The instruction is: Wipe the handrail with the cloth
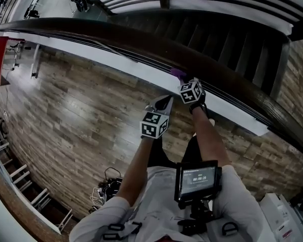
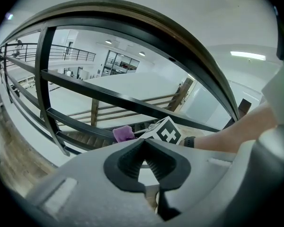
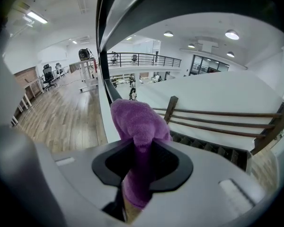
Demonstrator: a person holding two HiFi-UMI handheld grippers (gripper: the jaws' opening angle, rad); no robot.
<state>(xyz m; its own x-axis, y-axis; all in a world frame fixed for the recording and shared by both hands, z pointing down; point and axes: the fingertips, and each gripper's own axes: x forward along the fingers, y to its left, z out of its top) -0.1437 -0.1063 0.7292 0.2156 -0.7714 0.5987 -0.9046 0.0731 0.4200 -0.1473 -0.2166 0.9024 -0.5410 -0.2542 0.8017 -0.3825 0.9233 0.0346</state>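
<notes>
A small screen (image 1: 198,179) mounted on the person's chest sits nearest the head view, with both forearms reaching forward past it. The right tongs (image 1: 183,78) are extended furthest, up to the near edge of the dark wooden handrail (image 1: 116,37), which runs diagonally across the view above a wood-plank floor (image 1: 81,115). The right gripper view shows the right tongs (image 3: 141,162) clamped on the purple cloth (image 3: 139,126): the cloth passes down between the two pads and bunches out in front of them. In the head view the cloth (image 1: 178,73) shows as a small purple tuft at the handrail's near edge; it appears to touch the rail, though the contact is too small to confirm. The left tongs (image 1: 163,103) are held just below and to the left of the right tongs, short of the rail. In the left gripper view the left tongs (image 2: 145,145) have their pads together at the tips with nothing between them. That view looks up past the dark balusters to the handrail (image 2: 180,37), and shows the cloth (image 2: 123,133) beside the right tongs' marker cube (image 2: 166,132).
</notes>
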